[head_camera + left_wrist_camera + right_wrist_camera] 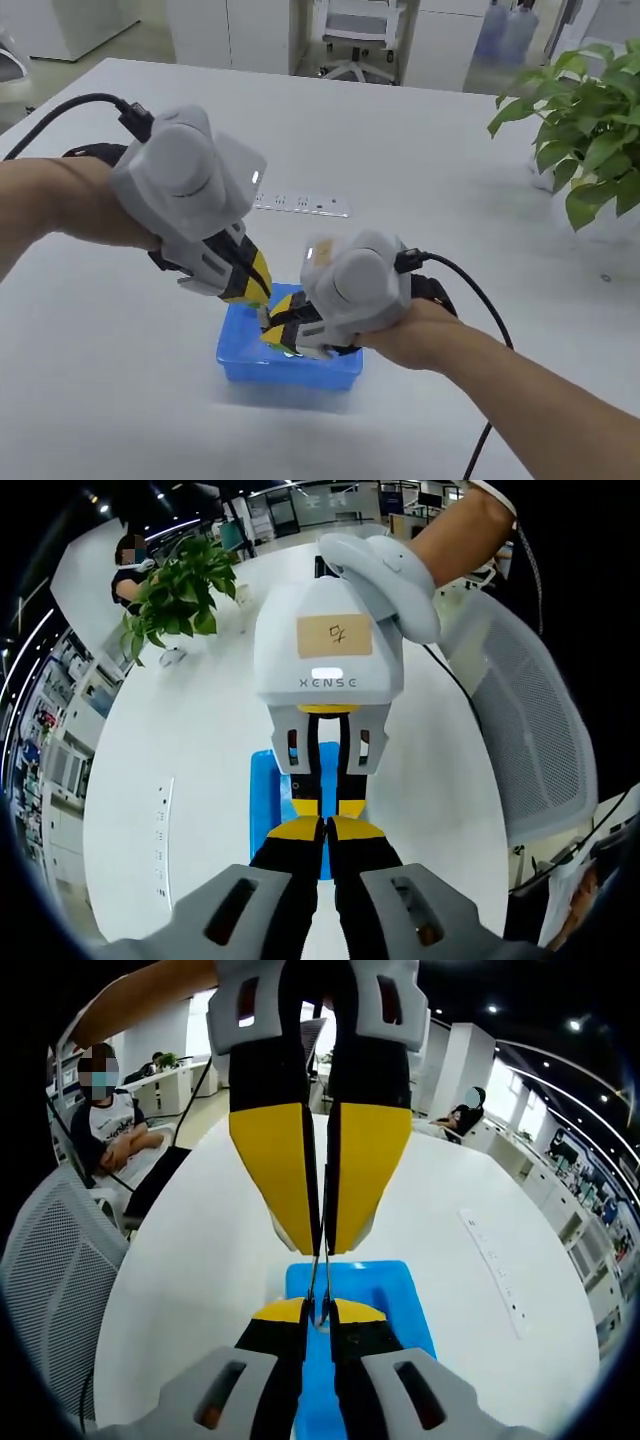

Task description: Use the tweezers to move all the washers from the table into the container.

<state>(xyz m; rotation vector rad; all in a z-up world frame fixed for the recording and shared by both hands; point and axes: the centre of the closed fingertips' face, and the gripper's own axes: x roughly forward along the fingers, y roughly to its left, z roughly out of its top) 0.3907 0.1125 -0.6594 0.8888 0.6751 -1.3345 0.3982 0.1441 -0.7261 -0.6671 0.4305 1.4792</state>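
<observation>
The left claw [258,292] and the right claw [275,335] meet tip to tip above a blue container [290,372]. The container stands on the white tabletop [420,160], on the near side of it, in front of the person.

In the right gripper view the left claw comes down from the top. Its yellow jaws are pressed together on the tweezers [318,1270], a thin metal strip that runs from between them toward the near claw. The lower end of the tweezers goes between the yellow tips of the right claw. These tips are very close to each other, but I cannot tell if they really pinch the tweezers or only stand around them. The tweezers hang directly over the container, and I cannot tell what is inside it.

A white power strip [300,204] lies flat on the tabletop beyond the container, well apart from it. A green plant [585,130] stands at the far right of the tabletop. An office chair [355,40] stands on the floor behind the far edge.
</observation>
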